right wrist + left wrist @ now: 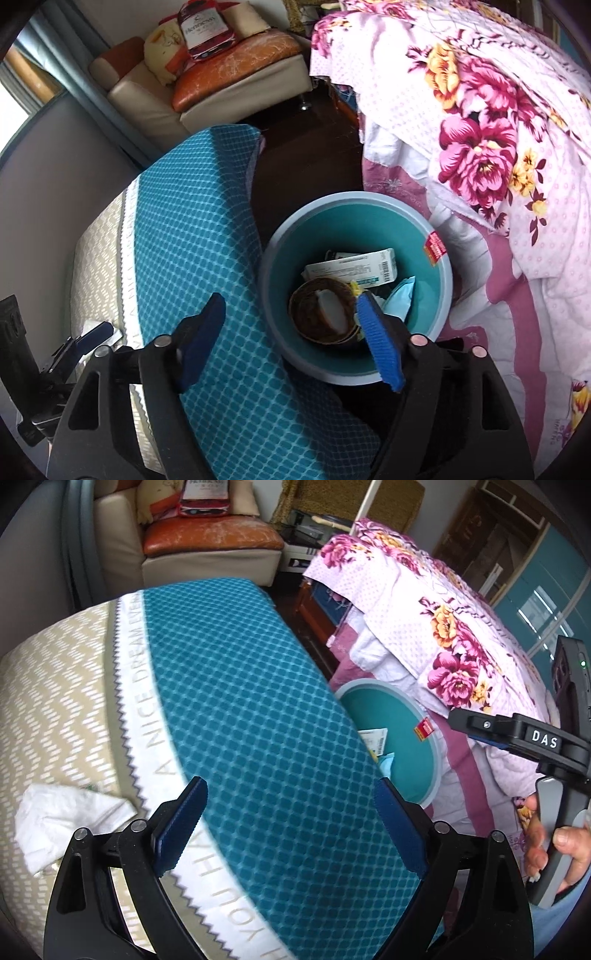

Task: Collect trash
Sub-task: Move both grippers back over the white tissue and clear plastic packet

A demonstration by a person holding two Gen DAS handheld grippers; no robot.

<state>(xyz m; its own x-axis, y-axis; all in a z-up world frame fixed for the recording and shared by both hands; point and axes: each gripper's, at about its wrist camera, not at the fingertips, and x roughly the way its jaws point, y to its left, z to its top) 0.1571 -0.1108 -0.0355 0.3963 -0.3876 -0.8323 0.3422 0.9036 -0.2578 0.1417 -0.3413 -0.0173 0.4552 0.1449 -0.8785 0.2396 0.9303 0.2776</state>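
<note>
We had the right gripper (291, 339) hanging above the teal bin (441, 295), its blue pads (380, 343) spread apart with nothing between them. Down in the bin we saw a brown paper cup (321, 314) lying on its side, a white carton with a barcode (354, 267) behind it, and a pale blue wrapper (400, 295) just beside the cup. The bin stood on the dark floor, squeezed between the mattress edge with its teal quilted side (207, 258) and the floral quilt (480, 147) draped off the bed.

Over on the left, we had the left gripper (291, 823) spread wide too, empty, hovering over the mattress border. A crumpled white tissue (62, 819) lay on the beige mattress top, just left of the left gripper's finger and not touched by it. From there we caught part of the bin's rim (373, 685) past the mattress edge, and a hand (554, 845) wrapped round the right gripper's handle at the frame's right side.
</note>
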